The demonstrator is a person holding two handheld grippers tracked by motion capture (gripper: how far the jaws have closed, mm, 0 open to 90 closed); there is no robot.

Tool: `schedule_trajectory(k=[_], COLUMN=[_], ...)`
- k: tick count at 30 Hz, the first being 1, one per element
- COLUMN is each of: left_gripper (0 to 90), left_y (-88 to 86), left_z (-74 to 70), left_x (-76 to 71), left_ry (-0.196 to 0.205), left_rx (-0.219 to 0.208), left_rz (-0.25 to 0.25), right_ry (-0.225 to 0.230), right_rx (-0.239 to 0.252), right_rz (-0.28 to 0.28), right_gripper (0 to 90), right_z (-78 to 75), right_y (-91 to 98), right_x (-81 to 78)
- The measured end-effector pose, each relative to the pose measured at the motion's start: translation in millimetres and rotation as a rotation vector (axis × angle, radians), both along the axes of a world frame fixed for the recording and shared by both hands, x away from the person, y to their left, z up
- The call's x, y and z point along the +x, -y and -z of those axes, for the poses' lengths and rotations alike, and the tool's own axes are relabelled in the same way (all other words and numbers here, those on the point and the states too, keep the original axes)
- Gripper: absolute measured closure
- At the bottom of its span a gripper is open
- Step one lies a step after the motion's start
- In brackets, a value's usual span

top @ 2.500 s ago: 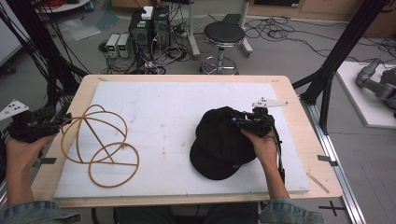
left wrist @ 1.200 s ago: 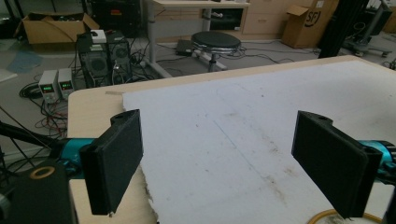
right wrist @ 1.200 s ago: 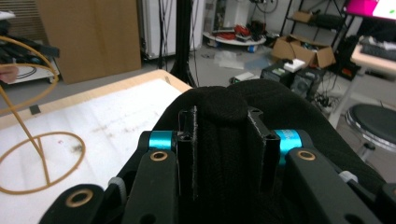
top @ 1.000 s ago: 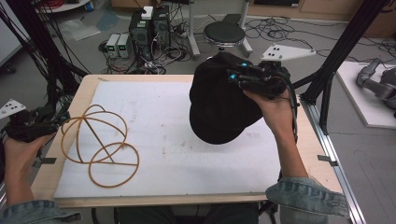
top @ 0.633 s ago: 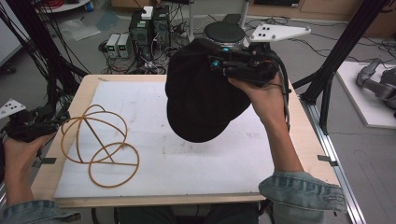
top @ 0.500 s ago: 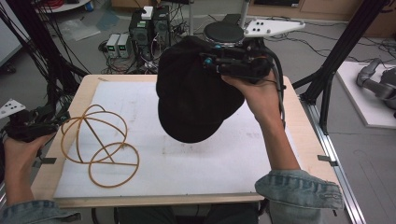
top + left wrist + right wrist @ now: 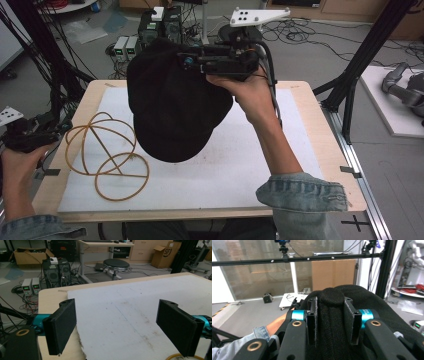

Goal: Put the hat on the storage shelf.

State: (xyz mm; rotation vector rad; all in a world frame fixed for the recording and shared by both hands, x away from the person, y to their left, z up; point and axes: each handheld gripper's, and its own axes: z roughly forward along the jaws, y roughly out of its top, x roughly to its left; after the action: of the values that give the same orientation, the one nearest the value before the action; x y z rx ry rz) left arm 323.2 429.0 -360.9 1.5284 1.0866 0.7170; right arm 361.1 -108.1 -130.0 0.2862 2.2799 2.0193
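Black cap (image 7: 172, 107), of soft knitted cloth, hangs in the air above the white foam mat (image 7: 250, 165), pinched by the right gripper (image 7: 192, 59). Left gripper (image 7: 117, 327) rests open at the table's (image 7: 320, 115) left edge, beside a wire frame (image 7: 107, 152) of thin yellow rings. A far cardboard box (image 7: 163, 253) reads "SF".

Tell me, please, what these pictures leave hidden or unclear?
- High view: the black cap covers the table area behind it and the right gripper tips.
- Left gripper view: the wire frame is cut off by the bottom edge.
- Right gripper view: cap fabric hides the pad faces.
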Motion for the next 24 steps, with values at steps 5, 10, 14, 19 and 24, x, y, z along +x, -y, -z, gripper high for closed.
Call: schedule_trajectory(k=[5,10,14,19,24], left_gripper=[16.9,16.9,16.9,16.8,16.9], left_y=[1.3,1.4,1.0,0.9,0.4], left_z=[0.2,0.5,0.5,0.6,0.4], left_x=[1.0,1.3,1.2,1.4,1.0], left_ry=[-0.001,-0.002,-0.002,-0.003,0.0], left_rx=[0.003,0.004,0.003,0.003,0.0], left_rz=[0.003,0.003,0.003,0.004,0.001], right_ry=[0.002,0.002,-0.009,-0.049,-0.07], right_rx=[0.002,0.0,0.01,0.013,0.006], right_rz=[-0.059,-0.115,-0.161,-0.244,-0.306], right_gripper=[69.8,69.8,69.8,69.7,69.7], right_z=[-0.5,-2.7,-3.5,1.2,8.4], right_y=[-19.7,-36.2,-47.3,-71.1,-90.1], right_x=[1.6,-1.1,-2.4,0.3,0.6])
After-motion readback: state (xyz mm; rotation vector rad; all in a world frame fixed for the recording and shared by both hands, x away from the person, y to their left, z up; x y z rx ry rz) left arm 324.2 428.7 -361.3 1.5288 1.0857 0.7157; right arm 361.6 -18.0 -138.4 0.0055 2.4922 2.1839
